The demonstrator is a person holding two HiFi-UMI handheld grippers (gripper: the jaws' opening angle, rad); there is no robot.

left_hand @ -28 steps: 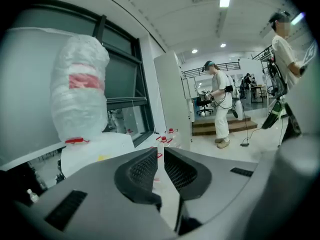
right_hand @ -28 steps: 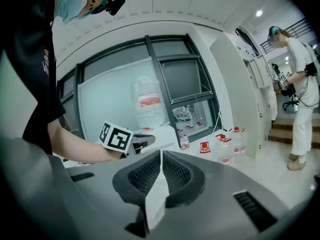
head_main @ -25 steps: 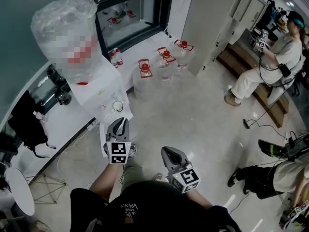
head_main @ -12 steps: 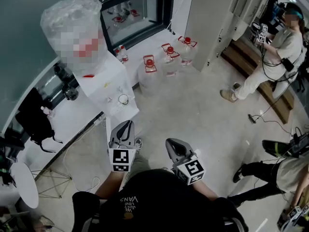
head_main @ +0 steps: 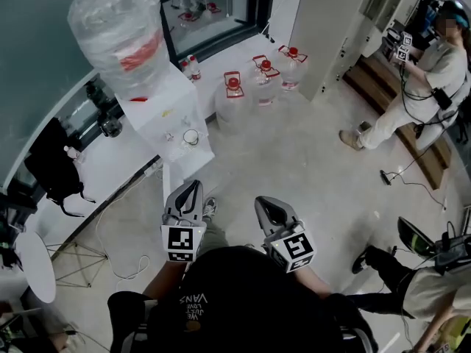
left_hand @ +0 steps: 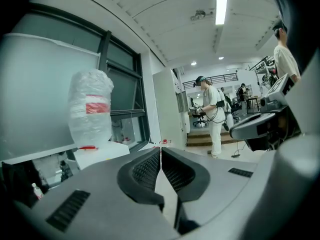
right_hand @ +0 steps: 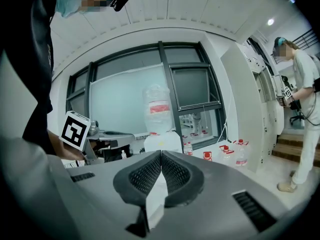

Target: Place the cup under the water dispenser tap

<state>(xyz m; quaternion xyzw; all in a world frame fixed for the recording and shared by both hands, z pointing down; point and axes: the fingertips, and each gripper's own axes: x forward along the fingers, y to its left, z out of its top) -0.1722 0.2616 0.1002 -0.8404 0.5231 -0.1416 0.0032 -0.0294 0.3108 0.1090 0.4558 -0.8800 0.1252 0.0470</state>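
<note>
Left gripper first: its jaws have just been closing, and in the left gripper view the two ribbed pads now meet at the tips, with only a thin seam between them. Nothing is pinched there and it carries nothing. Over to the right gripper, and it's the same story: jaws pressed together, pad against pad, no object between them and nothing touched.

From the head view, both grippers are held side by side in front of the person, noses aimed towards the white water dispenser with its plastic-wrapped bottle on top. And the cup? It stands upright on the dispenser's front ledge, mouth up, well apart from both grippers. Whether it sits exactly beneath a tap cannot be made out from this height. Beyond the dispenser, red-capped water jugs stand on the floor by the window.
</note>
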